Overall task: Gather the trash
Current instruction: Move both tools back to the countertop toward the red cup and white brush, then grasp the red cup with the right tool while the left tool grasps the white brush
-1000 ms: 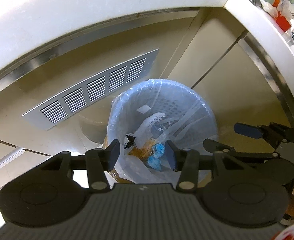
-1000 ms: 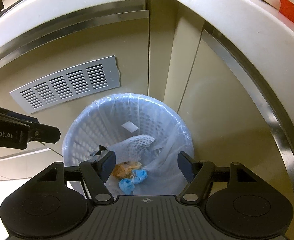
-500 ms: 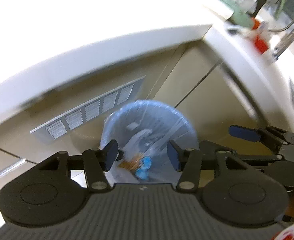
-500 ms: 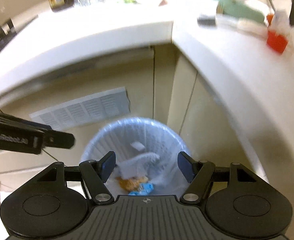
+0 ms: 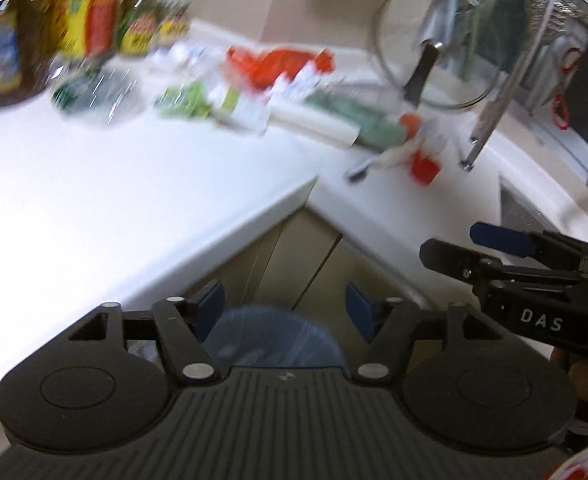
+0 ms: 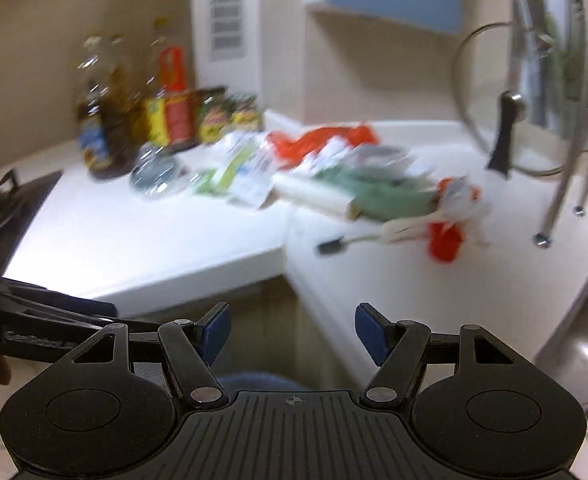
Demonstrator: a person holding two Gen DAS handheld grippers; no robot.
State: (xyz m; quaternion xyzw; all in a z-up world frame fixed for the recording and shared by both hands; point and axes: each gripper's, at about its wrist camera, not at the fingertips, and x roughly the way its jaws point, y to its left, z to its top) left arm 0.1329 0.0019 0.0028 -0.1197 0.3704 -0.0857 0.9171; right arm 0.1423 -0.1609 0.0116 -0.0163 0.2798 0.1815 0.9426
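Observation:
Both views are blurred. Trash lies on the white counter [image 5: 94, 184]: an orange-red bag [image 5: 278, 60] [image 6: 322, 136], green and white wrappers [image 5: 210, 100] [image 6: 238, 172], a green packet [image 5: 366, 126] [image 6: 378, 188] and a small red cup [image 5: 426, 164] [image 6: 446, 240]. The bin with its clear bag [image 5: 270, 338] [image 6: 254, 382] stands on the floor below the counter corner. My left gripper [image 5: 284, 306] has its jaws opening, nothing between them. My right gripper [image 6: 292, 328] is open and empty; it also shows at the right of the left wrist view [image 5: 482, 248].
Sauce bottles and jars [image 6: 158, 116] line the back wall. A glass pot lid [image 5: 430, 40] leans in a metal rack [image 6: 562, 184]. A sink [image 6: 586, 344] lies at the right, a stove [image 6: 2, 212] at the left. A thin brush [image 6: 358, 240] lies by the cup.
Both grippers rose from over the bin and tilted up, so the counter top and its trash came into view. The left jaws spread wider. The bin sank to the bottom edge.

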